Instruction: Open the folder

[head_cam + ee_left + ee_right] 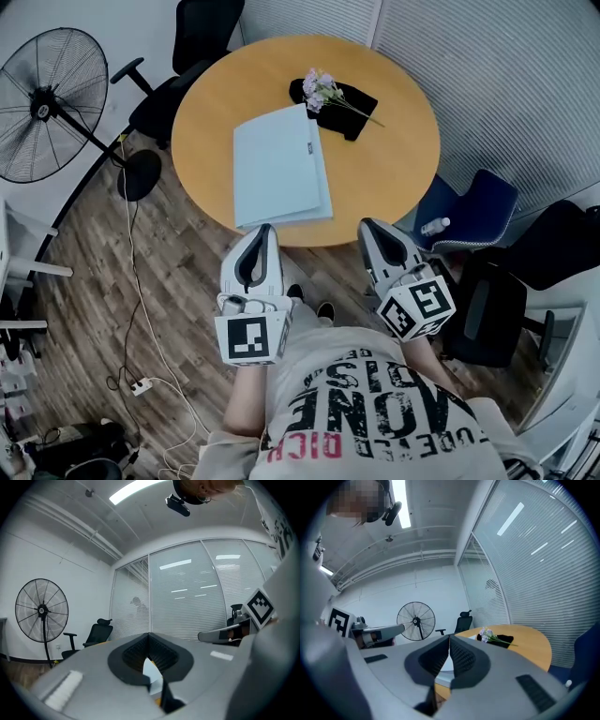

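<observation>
A closed pale blue folder (278, 167) lies flat on the round wooden table (394, 159), its near edge close to the table's front rim. My left gripper (266, 229) hovers just short of that near edge, jaws shut with nothing between them. My right gripper (368, 225) hangs to the right, off the table's front rim, jaws shut and empty too. In the left gripper view the black pads (140, 652) meet at the tip and a sliver of the folder (151, 670) shows below them. In the right gripper view the pads (461, 657) also meet, with the folder (445, 665) beyond.
A black cloth (349, 105) with a sprig of flowers (319, 89) lies at the table's far side. A standing fan (52, 103) and a black office chair (192, 47) are at the left, a blue chair (473, 202) at the right. Cables (141, 309) run over the wooden floor.
</observation>
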{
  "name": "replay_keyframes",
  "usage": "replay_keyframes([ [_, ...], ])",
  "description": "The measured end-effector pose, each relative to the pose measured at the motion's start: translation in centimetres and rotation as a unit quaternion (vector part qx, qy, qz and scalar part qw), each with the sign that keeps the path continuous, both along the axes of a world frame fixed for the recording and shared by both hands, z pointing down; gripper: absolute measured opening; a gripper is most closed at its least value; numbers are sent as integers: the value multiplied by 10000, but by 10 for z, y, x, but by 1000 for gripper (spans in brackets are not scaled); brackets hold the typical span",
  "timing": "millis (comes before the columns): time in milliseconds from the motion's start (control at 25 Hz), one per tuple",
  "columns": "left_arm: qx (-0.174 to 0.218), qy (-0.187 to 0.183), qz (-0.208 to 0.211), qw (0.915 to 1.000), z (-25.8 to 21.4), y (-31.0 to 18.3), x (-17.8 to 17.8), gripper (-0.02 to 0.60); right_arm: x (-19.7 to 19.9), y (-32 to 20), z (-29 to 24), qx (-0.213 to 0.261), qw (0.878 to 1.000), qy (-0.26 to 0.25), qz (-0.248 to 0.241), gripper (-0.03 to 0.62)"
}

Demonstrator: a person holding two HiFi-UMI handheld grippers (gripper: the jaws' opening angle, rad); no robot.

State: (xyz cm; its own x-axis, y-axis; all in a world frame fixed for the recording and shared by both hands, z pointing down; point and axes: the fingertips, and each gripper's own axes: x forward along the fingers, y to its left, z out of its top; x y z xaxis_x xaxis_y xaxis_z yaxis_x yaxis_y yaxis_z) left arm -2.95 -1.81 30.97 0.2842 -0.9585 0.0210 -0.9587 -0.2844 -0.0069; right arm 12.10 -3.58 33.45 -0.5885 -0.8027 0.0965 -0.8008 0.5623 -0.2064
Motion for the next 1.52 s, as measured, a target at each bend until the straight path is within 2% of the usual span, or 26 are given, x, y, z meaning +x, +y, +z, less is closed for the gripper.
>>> replay_keyframes([
  [240,333,-25,38,9994,-16,18,8,11,5,18,-14,74,10000,-35,-21,12],
  [600,369,109,126,9992,-26,30,4,9,-3,31,-20,94,9999,53,-61,12],
  [920,162,148,328,9992,-20,47,-10,9,-31,51,-18,68,9998,162,-6,12],
  [1080,255,107,425,9987,-20,55,-16,9,-42,63,-15,68,9997,249,36,12],
  [1240,-14,209,550,9983,-14,65,-19,9,-52,74,-10,22,9996,290,62,12],
  [1400,184,229,665,9974,-18,69,-23,9,-62,82,-8,-34,9994,352,45,12],
  [1520,-42,208,706,9973,-7,78,-25,9,-67,93,-3,-68,9992,389,55,12],
])
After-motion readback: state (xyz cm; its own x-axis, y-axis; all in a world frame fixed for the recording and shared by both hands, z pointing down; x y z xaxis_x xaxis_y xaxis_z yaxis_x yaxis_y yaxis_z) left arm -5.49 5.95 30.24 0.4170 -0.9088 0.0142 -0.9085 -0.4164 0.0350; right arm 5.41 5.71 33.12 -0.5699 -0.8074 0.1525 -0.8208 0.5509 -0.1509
